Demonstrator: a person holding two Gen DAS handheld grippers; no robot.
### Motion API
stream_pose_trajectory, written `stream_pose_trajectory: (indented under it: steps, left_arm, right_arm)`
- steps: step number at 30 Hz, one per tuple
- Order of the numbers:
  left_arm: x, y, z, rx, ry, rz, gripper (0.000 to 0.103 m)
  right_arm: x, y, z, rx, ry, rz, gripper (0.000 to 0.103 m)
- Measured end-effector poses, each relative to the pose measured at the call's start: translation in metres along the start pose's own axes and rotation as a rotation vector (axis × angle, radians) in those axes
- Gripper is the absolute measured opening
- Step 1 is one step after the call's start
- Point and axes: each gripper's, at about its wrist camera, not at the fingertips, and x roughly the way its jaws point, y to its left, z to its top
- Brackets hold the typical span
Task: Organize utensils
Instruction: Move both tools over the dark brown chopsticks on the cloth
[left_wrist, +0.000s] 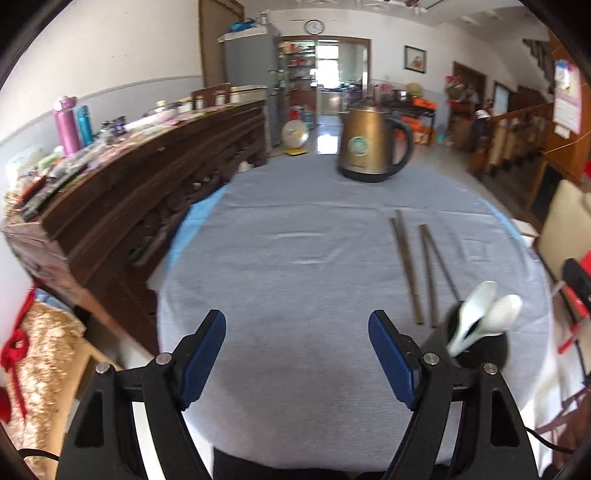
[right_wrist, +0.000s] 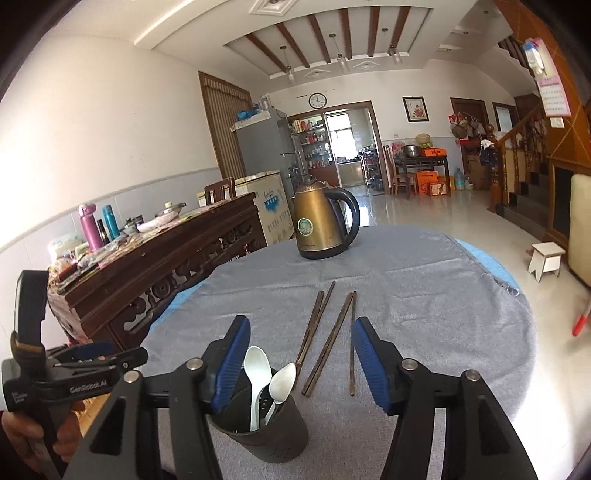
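A dark cylindrical utensil holder (right_wrist: 266, 432) stands on the grey-clothed round table (right_wrist: 424, 295) with two white spoons (right_wrist: 256, 373) upright in it. Several dark wooden chopsticks (right_wrist: 332, 339) lie on the cloth just beyond it. My right gripper (right_wrist: 299, 362) hangs open above the holder and the chopsticks' near ends, with nothing pressed between its blue pads. In the left wrist view the holder (left_wrist: 480, 350) with its spoons (left_wrist: 480, 314) sits right of my left gripper (left_wrist: 297, 350), which is open over bare cloth. The chopsticks (left_wrist: 421, 266) lie ahead to the right.
A brass-coloured electric kettle (right_wrist: 321, 225) stands at the table's far side. A long dark wooden sideboard (left_wrist: 122, 206) crowded with bottles and clutter runs along the left. A small white stool (right_wrist: 546, 258) is on the floor to the right.
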Motion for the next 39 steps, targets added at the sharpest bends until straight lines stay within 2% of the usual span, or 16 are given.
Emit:
stream_pose_trajectory:
  steps: [7,12,20,27,35,39]
  left_arm:
    - [0.000,0.006,0.003,0.014,-0.016,0.080,0.080]
    - [0.006,0.011,0.005,0.008,-0.002,0.109,0.081]
    - [0.014,-0.001,0.005,0.043,0.017,0.100,0.081]
    - [0.025,-0.016,0.022,0.077,0.017,0.112,0.081]
    - [0.053,-0.033,0.044,0.144,0.028,0.157,0.081]
    - [0.068,-0.040,0.055,0.160,0.038,0.153,0.081]
  right_arm:
    - [-0.001,0.010,0.000,-0.027,0.011,-0.002,0.064]
    - [-0.001,0.005,-0.001,-0.015,0.017,-0.011,0.064]
    - [0.003,-0.011,0.000,0.033,0.040,-0.046,0.064]
    - [0.012,-0.032,0.000,0.078,0.069,-0.103,0.064]
    - [0.030,-0.062,0.002,0.136,0.105,-0.159,0.064]
    - [0.045,-0.071,0.006,0.147,0.126,-0.175,0.064]
